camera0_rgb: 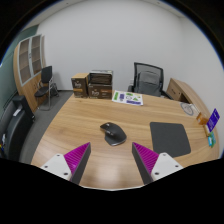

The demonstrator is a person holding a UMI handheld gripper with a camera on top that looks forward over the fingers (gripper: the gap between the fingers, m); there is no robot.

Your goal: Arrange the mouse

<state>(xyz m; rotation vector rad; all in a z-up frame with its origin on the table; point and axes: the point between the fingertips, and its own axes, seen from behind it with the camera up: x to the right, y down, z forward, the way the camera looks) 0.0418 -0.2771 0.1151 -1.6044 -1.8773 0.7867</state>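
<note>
A dark grey computer mouse (113,133) lies on the wooden table (70,125), just ahead of my fingers and slightly left of the midline between them. A dark grey mouse pad (170,138) lies flat on the table to the right of the mouse, apart from it. My gripper (112,160) is open and empty, held above the near part of the table, with its magenta pads (78,157) wide apart.
A purple box (212,119) and small items stand at the table's far right. Papers (128,98) lie at the far edge. Beyond the table are two office chairs (147,76), low wooden cabinets (92,84) and a shelf (30,60).
</note>
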